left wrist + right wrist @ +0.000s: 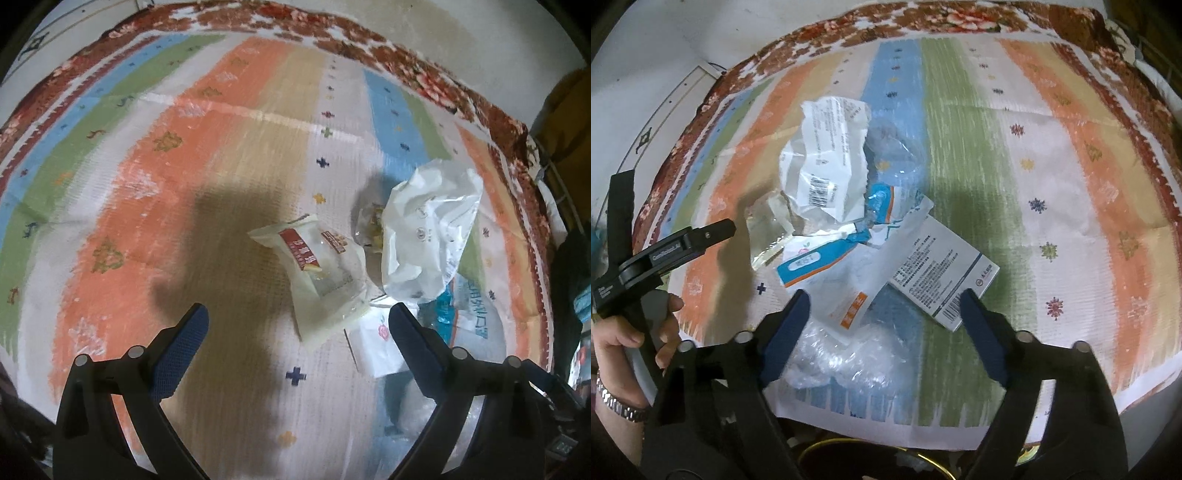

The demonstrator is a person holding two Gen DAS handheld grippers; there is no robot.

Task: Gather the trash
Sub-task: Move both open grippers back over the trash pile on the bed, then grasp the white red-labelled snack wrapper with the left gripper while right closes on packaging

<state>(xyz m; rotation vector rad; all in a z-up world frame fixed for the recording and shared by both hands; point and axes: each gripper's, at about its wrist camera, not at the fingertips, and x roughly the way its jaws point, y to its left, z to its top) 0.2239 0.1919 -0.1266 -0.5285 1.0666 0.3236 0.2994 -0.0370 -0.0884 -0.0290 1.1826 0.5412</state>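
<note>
Trash is lying in a loose heap on the striped cloth (960, 155) covering the table, and nothing is being held yet; the left tongs (299, 314) are spread wide and hovering above a snack wrapper (314, 269), while the right tongs (882, 299) are equally wide and empty, hanging over a white printed packet (942, 266) and a wad of clear plastic film (842, 358); a crumpled white bag (432, 236) is sitting just beside the wrapper, partly covering a small clear packet, and a torn blue-and-white pouch (820, 258) is lying between the pieces. Judging from this, the likely trouble is the thinness of everything; flat wrappers are lying flush on the cloth, so closing fingers could be pinching the fabric along with the wrapper and dragging the whole cloth, scattering the heap; the slick film could be slipping out of a light grip; overlapping pieces may be coming up together and then dropping; pieces near the front edge of the cloth could be getting pushed off.
</note>
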